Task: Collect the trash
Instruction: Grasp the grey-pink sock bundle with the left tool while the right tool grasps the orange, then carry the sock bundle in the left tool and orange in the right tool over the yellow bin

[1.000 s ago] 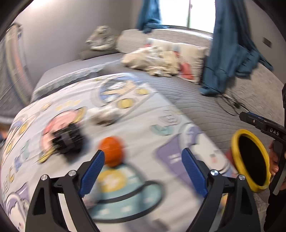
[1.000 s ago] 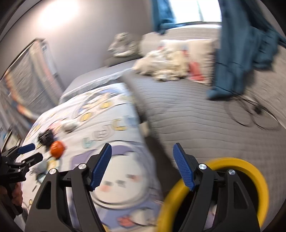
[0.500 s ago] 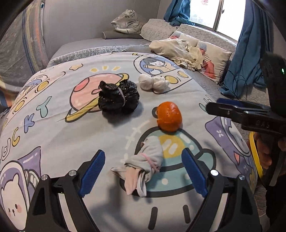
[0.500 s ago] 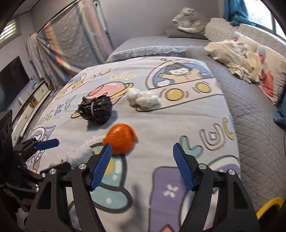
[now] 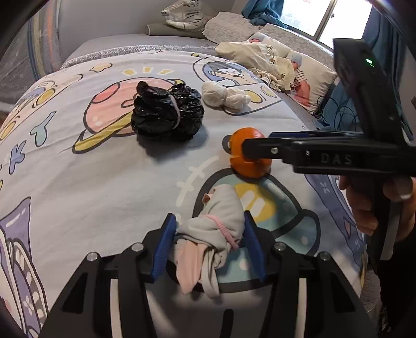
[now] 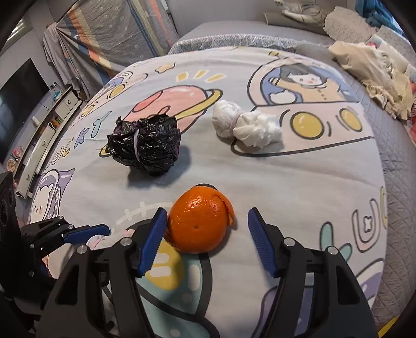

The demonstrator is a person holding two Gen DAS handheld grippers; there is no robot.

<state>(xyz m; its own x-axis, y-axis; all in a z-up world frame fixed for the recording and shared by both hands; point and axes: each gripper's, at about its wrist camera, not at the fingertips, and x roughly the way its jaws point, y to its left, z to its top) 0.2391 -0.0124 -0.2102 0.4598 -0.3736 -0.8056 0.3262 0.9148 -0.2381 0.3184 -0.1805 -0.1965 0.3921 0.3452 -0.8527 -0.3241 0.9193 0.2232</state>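
Several pieces of trash lie on a cartoon-print bedspread [image 5: 78,182]. My left gripper [image 5: 208,244] has closed on a grey and pink cloth bundle [image 5: 215,223], both pads touching it. My right gripper [image 6: 205,234] is open around an orange peel ball [image 6: 200,223], its left pad touching the peel and its right pad apart from it. The peel [image 5: 249,166] also shows in the left wrist view behind the right gripper's finger. A tied black plastic bag [image 6: 145,143] and a white crumpled bundle [image 6: 244,127] lie farther back.
A grey quilted bed [image 6: 390,145] with beige clothes [image 6: 374,70] and pillows [image 5: 309,72] lies to the right. A covered rack [image 6: 104,33] and a low cabinet [image 6: 44,137] stand at the left. A plush tiger [image 5: 187,15] sits at the back.
Both grippers swung onto the bedspread and moved in close. The left jaws closed on the cloth bundle. The right gripper came down around the orange peel.
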